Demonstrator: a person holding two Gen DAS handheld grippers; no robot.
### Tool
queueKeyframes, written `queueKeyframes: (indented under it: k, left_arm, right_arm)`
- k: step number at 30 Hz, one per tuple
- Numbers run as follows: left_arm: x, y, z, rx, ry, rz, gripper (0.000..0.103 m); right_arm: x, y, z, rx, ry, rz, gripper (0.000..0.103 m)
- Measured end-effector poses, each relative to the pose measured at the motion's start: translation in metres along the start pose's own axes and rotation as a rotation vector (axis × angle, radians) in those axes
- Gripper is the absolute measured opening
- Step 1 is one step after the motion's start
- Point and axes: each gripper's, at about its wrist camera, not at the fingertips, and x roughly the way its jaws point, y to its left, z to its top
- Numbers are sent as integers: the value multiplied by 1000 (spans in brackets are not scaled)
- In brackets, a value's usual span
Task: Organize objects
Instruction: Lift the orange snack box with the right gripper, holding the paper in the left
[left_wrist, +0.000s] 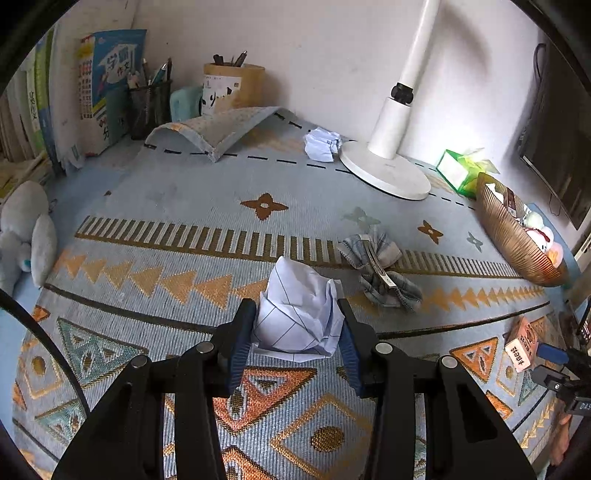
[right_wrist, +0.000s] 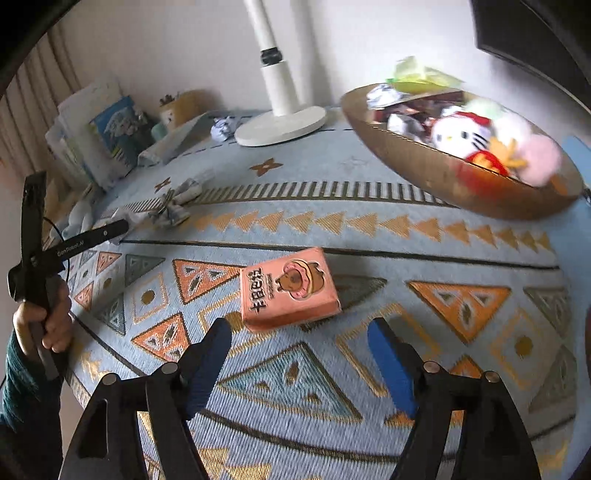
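Note:
My left gripper (left_wrist: 297, 325) is shut on a crumpled ball of white lined paper (left_wrist: 301, 314), its pads pressing both sides, low over the patterned cloth. My right gripper (right_wrist: 301, 345) is open and empty, just short of a pink snack box (right_wrist: 288, 290) that lies flat on the cloth; the box also shows in the left wrist view (left_wrist: 521, 345). A second crumpled paper ball (left_wrist: 322, 144) lies by the lamp base. A grey checked cloth with a clip (left_wrist: 380, 269) lies on the table. A gold oval bowl (right_wrist: 436, 166) holds plush toys and wrappers.
A white desk lamp (left_wrist: 388, 162) stands at the back. Books (left_wrist: 107, 92), a mesh pen holder (left_wrist: 149, 105) and a bamboo pen pot (left_wrist: 232, 86) line the back left. A green tissue pack (left_wrist: 461, 171) sits by the bowl. A white plush toy (left_wrist: 26, 236) lies at the left edge.

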Motion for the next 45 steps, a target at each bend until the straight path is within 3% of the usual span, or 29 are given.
queueKeyframes:
  k: [6, 11, 14, 24, 30, 34, 38, 41, 45]
  left_arm:
    - [0, 3, 0, -13, 0, -18, 40]
    - [0, 5, 0, -19, 0, -25, 40]
    - [0, 5, 0, -22, 0, -27, 40]
    - [-1, 6, 0, -31, -2, -37, 40]
    - [-1, 7, 1, -38, -3, -45, 41]
    - [0, 8, 1, -39, -3, -48, 41]
    - [0, 8, 1, -35, -2, -46, 41]
    - [0, 10, 1, -48, -7, -54, 41]
    - [0, 11, 1, -62, -7, -58, 41]
  right_arm:
    - [-13, -5, -5, 90, -18, 2, 75]
    - [-13, 3, -14, 179, 20, 116, 76]
    - [-7, 10, -15, 201, 32, 137, 76]
    - [21, 17, 17, 214, 10, 73, 76]
    - [46, 32, 42, 155, -10, -2, 78]
    - [54, 54, 41, 53, -11, -122, 80]
    - [52, 54, 38, 60, -23, -141, 80]
    - [52, 50, 38, 79, -41, -152, 72]
    - [50, 49, 38, 94, -55, -195, 53]
